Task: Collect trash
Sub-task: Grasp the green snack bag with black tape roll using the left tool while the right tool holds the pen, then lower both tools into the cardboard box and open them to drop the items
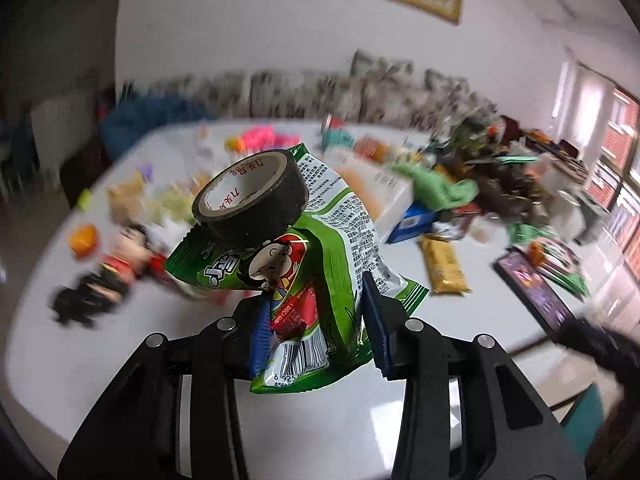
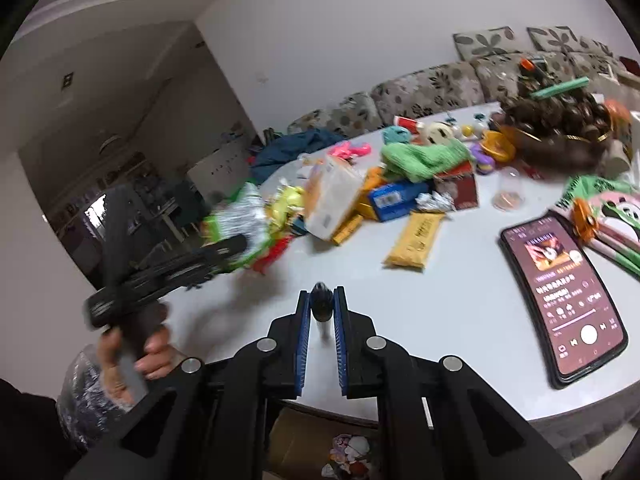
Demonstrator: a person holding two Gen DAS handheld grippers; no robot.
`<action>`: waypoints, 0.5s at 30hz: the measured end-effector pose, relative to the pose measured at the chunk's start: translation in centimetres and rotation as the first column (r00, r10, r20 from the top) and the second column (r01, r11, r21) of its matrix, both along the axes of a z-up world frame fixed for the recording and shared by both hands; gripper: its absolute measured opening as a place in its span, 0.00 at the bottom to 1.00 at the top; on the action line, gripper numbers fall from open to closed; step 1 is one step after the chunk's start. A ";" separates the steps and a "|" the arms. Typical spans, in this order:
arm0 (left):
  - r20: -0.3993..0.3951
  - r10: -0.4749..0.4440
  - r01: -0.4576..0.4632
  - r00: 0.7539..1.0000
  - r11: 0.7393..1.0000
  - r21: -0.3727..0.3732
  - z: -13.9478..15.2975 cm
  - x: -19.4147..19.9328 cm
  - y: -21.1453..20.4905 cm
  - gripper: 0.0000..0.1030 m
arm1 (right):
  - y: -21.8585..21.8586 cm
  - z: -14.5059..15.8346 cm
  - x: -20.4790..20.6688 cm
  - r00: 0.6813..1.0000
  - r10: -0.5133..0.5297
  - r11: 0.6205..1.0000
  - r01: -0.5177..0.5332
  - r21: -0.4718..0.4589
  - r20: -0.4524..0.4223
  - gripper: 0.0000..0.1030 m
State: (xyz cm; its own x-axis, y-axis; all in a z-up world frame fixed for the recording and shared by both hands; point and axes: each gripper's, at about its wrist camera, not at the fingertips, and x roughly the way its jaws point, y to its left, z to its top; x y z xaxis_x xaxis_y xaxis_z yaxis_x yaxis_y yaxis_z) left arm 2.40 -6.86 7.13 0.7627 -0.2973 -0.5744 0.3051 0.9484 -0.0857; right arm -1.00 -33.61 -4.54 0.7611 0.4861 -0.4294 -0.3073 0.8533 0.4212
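My left gripper (image 1: 316, 322) is shut on a crumpled green snack wrapper (image 1: 320, 264), held up above the white table (image 1: 120, 360). A black tape roll (image 1: 250, 196) rides on the wrapper's upper edge; I cannot tell whether it is stuck there. In the right wrist view the same gripper (image 2: 236, 246) is blurred at the left, carried by a hand (image 2: 136, 354), with the wrapper (image 2: 240, 216) at its tip. My right gripper (image 2: 322, 300) is shut on a small dark cylindrical piece (image 2: 321, 306) near the table's front edge.
A lit phone (image 2: 560, 300) lies at the right. A yellow packet (image 2: 416, 240), boxes, a green cloth (image 2: 424, 158) and toys crowd the middle and far side. A doll (image 1: 108, 276) lies at the left. An open cardboard box (image 2: 348, 452) with wrappers stands below the table's edge.
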 end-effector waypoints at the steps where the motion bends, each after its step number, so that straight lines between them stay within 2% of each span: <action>1: 0.014 -0.032 0.032 0.999 0.999 0.015 0.8 -2.0 1.0 0.38 | 0.3 0.4 -0.3 1.000 0.009 1.000 -0.009 0.003 0.007 0.11; 4: 0.021 -0.087 0.085 0.996 0.995 0.060 1.4 -5.7 3.1 0.38 | 1.8 2.1 -2.2 0.997 0.069 0.998 -0.069 0.003 0.033 0.11; 8: 0.011 -0.144 0.141 0.990 0.983 0.121 0.5 -10.8 5.2 0.38 | 3.6 3.3 -5.3 0.991 0.132 0.991 -0.132 -0.018 0.037 0.11; 12: -0.066 -0.184 0.192 0.981 0.968 0.162 -2.5 -14.0 6.4 0.38 | 5.4 2.2 -7.7 0.979 0.199 0.979 -0.201 -0.036 -0.047 0.11; 15: -0.151 -0.206 0.232 0.967 0.956 0.181 -6.1 -14.7 6.2 0.38 | 7.0 -0.4 -8.1 0.967 0.216 0.968 -0.230 -0.100 -0.131 0.11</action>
State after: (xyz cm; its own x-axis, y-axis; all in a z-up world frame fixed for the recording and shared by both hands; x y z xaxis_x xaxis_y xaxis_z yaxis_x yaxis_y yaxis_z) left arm -12.28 -0.71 1.06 0.6072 -0.3208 -0.7269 0.5060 0.8615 0.0425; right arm -9.12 -26.59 -4.95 0.5794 0.5805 -0.5721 -0.4493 0.8131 0.3701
